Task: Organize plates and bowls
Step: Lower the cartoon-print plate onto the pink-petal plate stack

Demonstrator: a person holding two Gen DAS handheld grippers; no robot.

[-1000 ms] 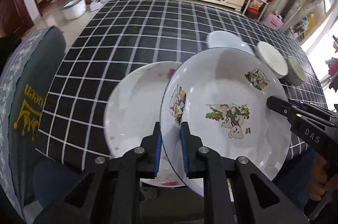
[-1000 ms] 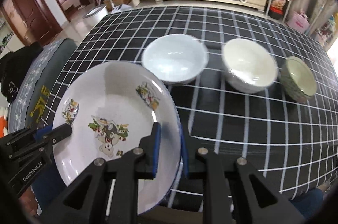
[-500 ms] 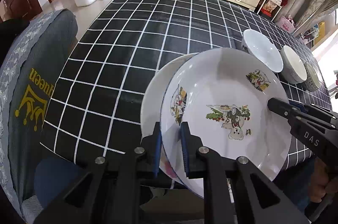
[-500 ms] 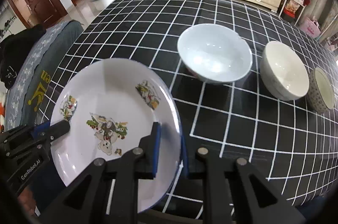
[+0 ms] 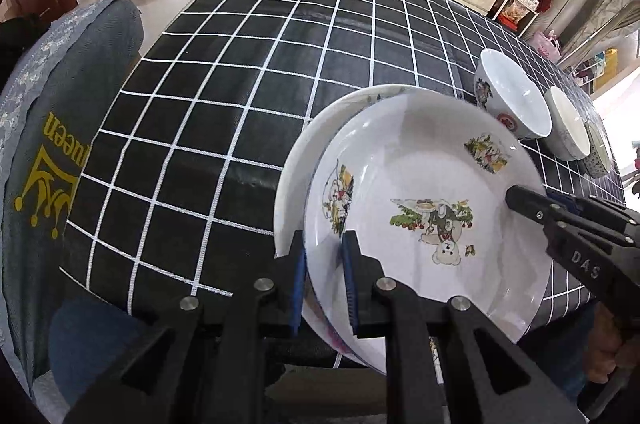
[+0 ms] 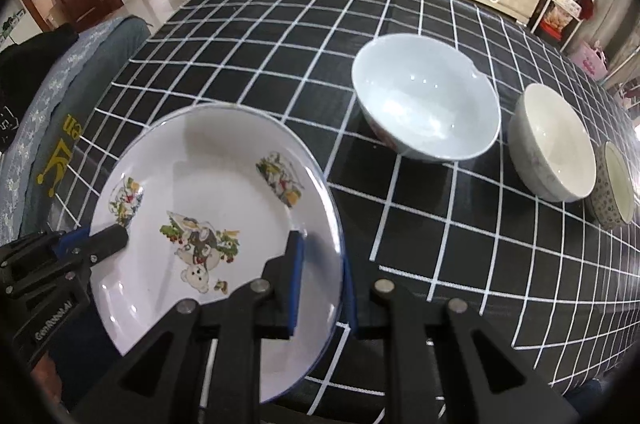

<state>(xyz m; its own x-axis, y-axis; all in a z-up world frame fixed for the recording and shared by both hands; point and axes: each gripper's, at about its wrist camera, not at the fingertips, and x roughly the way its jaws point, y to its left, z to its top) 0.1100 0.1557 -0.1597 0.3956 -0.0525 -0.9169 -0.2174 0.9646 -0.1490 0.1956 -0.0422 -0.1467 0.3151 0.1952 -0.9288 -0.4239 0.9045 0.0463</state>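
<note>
Right now you grip the plate point(image 5: 420, 192) from both sides. Your left gripper point(image 5: 324, 280) has its blue pads closed down to a narrow gap on the plate's near-left rim, 1 pad above and 1 below. Your right gripper point(image 6: 320, 284) pinches the opposite rim just as narrowly; in the left view its black finger lies across the plate's right edge. The plate is white with a bear print in the middle and 2 smaller prints near the rim, and it tilts a little over the near edge of the table point(image 5: 240, 72).

Under it sits a 2nd plate point(image 5: 308, 152), plain white, showing as a crescent at the left; whether the 2 touch I cannot tell.

To the right, 3 bowls stand in a row on the black checked cloth: a big bowl point(image 6: 426, 102) nearest the plate, a cream bowl point(image 6: 554, 152) beside it, and a small patterned bowl point(image 6: 616, 186) at the end. All 3 are upright and well apart from your grippers.

A grey chair point(image 5: 52, 128) with yellow lettering stands at the table's left side.
</note>
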